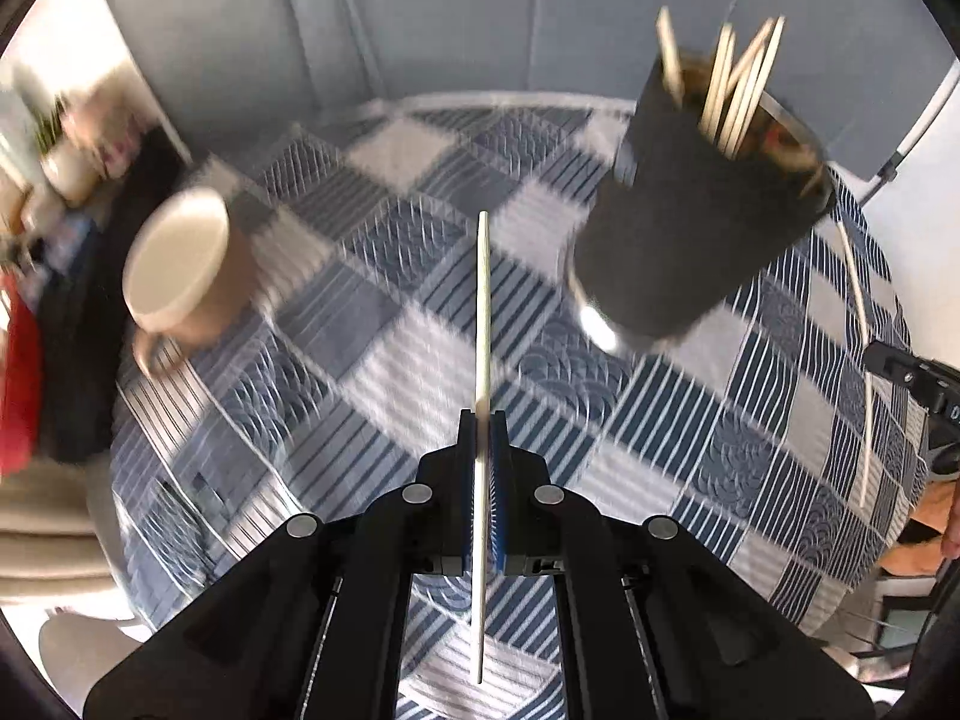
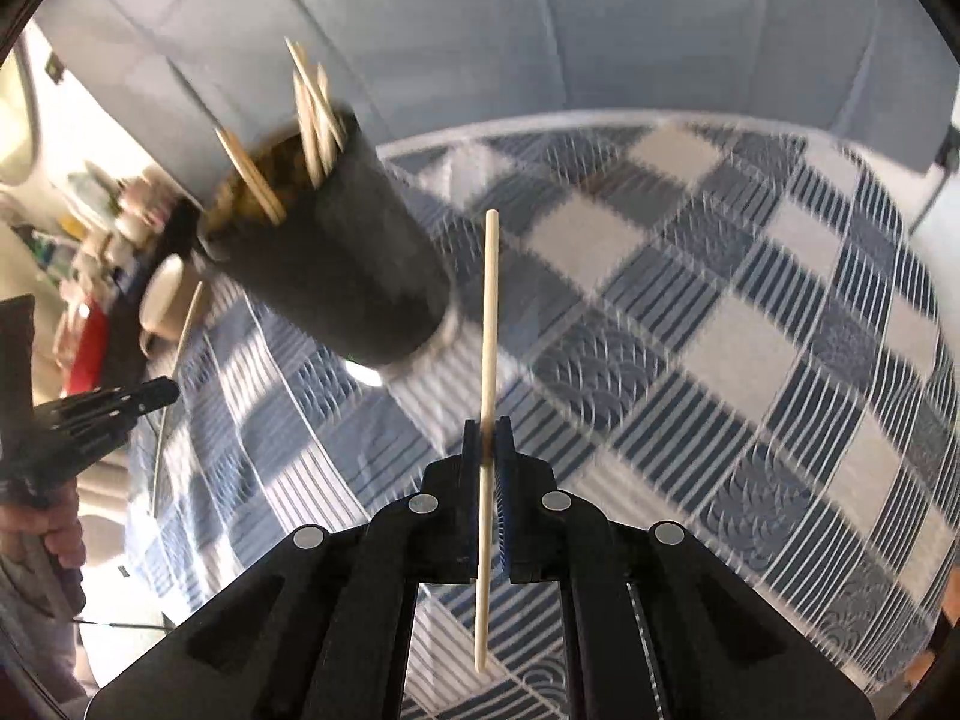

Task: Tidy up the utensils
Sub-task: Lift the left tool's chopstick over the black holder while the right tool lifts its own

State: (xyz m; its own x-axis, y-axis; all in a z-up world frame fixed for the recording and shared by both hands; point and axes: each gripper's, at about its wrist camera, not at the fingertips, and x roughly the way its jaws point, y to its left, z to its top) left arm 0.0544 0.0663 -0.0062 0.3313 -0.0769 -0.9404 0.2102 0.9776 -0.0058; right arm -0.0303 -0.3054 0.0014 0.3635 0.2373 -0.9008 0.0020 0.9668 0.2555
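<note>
Each claw, left [image 1: 483,420] and right [image 2: 487,426], is pinching one chopstick ( [image 1: 483,312]; [image 2: 491,300]) near mid-length, clear of the checked counter [image 1: 420,324]. Beyond stands the dark holder [image 1: 702,228], already stocked with chopsticks, presumably their destination; the mug [image 1: 180,264] sits farther left.

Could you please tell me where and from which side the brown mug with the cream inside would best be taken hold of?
I would take the mug by its rim wall, from above. It stands upright on the checked cloth with its mouth open, so one finger can go inside and one outside. Its handle looks small and blurred. Both tools are full: the left tool and the right tool each pinch a chopstick.
</note>
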